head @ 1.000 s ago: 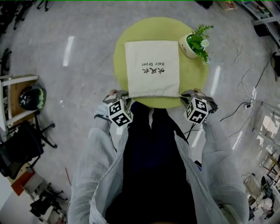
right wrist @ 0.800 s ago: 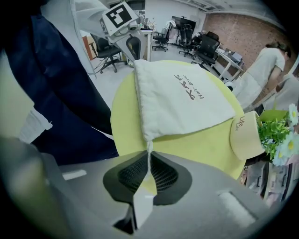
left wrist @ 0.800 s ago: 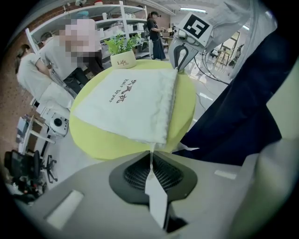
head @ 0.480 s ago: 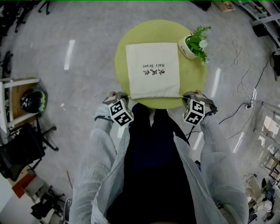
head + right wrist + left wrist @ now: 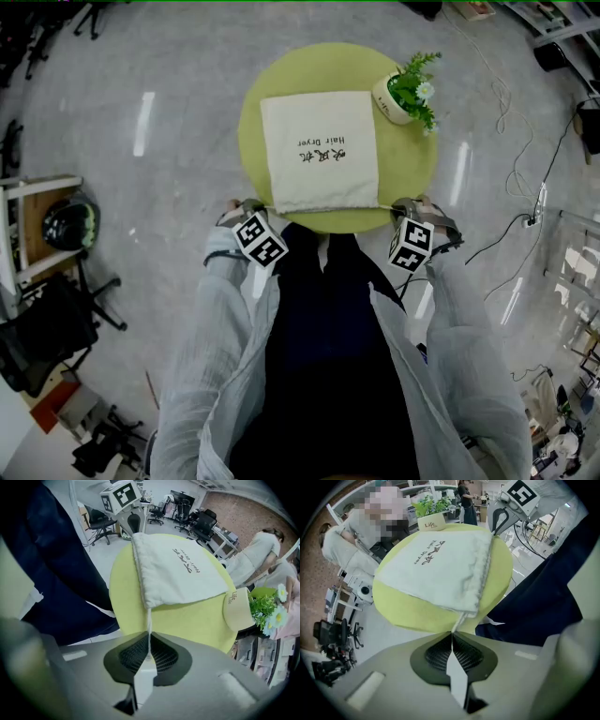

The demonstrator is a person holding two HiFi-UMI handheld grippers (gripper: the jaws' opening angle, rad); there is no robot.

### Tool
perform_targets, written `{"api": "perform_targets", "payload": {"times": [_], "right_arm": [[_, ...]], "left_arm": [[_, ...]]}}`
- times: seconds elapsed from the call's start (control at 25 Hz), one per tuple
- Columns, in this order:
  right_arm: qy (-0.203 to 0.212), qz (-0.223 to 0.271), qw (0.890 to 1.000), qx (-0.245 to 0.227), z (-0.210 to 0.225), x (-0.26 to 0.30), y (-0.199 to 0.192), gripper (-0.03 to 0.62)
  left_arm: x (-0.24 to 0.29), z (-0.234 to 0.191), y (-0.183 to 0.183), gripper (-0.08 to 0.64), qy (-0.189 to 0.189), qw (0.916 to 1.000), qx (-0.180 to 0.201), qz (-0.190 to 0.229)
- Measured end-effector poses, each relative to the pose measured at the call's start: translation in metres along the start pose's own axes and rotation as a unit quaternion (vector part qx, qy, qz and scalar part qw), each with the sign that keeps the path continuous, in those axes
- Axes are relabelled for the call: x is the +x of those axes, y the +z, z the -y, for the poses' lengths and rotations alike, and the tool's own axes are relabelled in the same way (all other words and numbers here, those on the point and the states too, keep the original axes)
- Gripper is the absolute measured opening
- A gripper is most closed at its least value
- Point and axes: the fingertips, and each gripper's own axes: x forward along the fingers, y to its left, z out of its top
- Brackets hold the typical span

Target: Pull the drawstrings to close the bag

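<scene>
A cream drawstring bag [image 5: 321, 150] with dark print lies flat on the round yellow-green table [image 5: 417, 169], its mouth toward me. In the left gripper view the bag [image 5: 440, 564] fills the table top, and its left drawstring [image 5: 458, 620] runs into my left gripper [image 5: 451, 637], which is shut on it. In the right gripper view the bag [image 5: 176, 571] lies ahead, and its right drawstring [image 5: 149, 623] enters my right gripper [image 5: 149, 648], shut on it. From above, my left gripper [image 5: 246, 208] and right gripper [image 5: 409, 206] sit at the bag's two near corners.
A small potted plant [image 5: 408, 92] in a white pot stands at the table's far right edge. Grey floor surrounds the table, with cables [image 5: 525, 141] to the right and chairs [image 5: 47, 319] and a shelf to the left. People sit beyond the table.
The left gripper's hand has settled at the bag's near left corner. Both grippers stay at the table's near edge; the view has shifted slightly so the bag sits a little further left.
</scene>
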Motion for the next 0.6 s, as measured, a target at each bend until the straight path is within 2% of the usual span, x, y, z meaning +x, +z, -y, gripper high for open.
{"api": "perform_targets", "payload": {"times": [0.12,0.28,0.44,0.6], "right_arm": [[-0.019,-0.015,1.000,-0.007,0.000,0.002,-0.004,0.015],[-0.026,-0.019,0.999,0.011,-0.001,0.001,-0.008,0.015],[-0.033,-0.023,0.999,0.017,-0.002,-0.002,-0.015,0.015],[-0.042,-0.031,0.999,0.015,-0.001,-0.004,-0.021,0.015]], "left_arm": [[0.000,-0.005,-0.004,0.027,0.015,0.9997,-0.020,-0.004],[0.001,-0.010,-0.012,0.026,0.027,0.9978,-0.060,-0.011],[0.005,-0.013,-0.023,0.026,0.047,0.9971,-0.052,-0.030],[0.004,-0.016,-0.030,0.026,0.052,0.9961,-0.062,-0.035]]}}
